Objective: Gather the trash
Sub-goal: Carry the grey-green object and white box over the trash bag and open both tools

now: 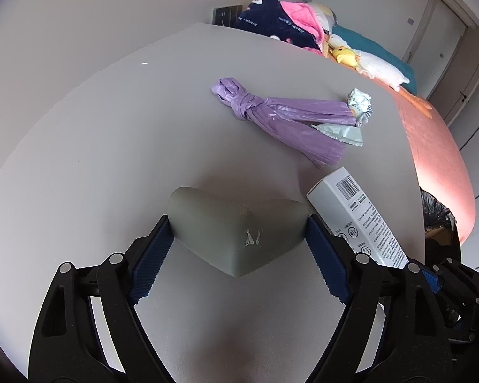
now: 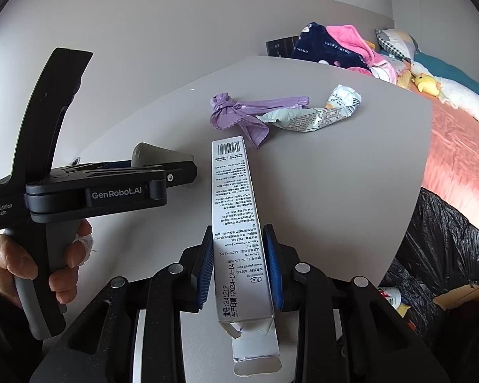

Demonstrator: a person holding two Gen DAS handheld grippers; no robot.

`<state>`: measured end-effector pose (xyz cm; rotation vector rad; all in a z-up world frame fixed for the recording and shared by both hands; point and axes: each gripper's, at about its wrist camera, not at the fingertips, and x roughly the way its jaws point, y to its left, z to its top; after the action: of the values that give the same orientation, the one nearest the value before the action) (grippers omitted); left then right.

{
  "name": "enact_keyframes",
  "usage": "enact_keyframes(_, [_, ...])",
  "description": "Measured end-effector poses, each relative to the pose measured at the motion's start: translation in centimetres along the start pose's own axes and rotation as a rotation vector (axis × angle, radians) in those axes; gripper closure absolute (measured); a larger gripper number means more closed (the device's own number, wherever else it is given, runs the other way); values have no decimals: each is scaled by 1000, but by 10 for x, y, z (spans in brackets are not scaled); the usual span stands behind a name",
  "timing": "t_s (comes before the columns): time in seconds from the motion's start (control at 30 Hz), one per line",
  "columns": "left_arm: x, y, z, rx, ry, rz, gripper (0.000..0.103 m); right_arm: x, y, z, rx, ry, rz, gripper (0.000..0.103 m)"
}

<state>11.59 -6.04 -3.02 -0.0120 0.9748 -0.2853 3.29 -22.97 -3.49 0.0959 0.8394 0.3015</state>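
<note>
Trash on grey table [image 1: 79, 134]: white box [image 2: 239, 223] clamped in right gripper [image 2: 241, 268], one end over table. Left gripper [image 1: 238, 233] jaws touching both sides of grey corner guard [image 1: 236, 223]. Beyond: knotted purple bag [image 1: 281, 115], two wrappers [image 1: 361, 105] touching it. Black bin bag [image 2: 444, 239] at table's right edge.

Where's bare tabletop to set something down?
Free: the wide stretch of table left of the purple bag, back to the wall. Crowded: the right side, where the purple bag, snack wrappers, white carton and grey corner guard cluster near the edge.
</note>
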Motion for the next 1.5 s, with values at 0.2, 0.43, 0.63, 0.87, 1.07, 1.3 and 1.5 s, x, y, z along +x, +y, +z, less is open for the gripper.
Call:
enact_keyframes(0.2, [-18, -9, -2, 16, -32, -11, 22, -20, -5, -2, 15, -35, -2, 72])
enact_keyframes(0.43, [-30, -29, -5, 48, -52, -38, 22, -43, -16, -4, 35, -73, -15, 72])
enact_keyframes(0.63, [-35, -47, -8, 67, -55, -60, 22, -57, -28, -7, 53, -93, -29, 72])
enact_keyframes(0.87, [-39, -70, -10, 93, -59, -91, 22, -73, -41, -13, 72, -114, -46, 72])
enact_keyframes(1.07, [-40, -91, -12, 119, -56, -117, 22, -86, -55, -18, 96, -135, -76, 72])
enact_keyframes(1.3, [-39, -112, -15, 142, -48, -151, 22, -102, -71, -25, 122, -160, -114, 72])
enact_keyframes(1.5, [-38, -133, -17, 176, -41, -178, 22, -114, -85, -28, 149, -178, -148, 72])
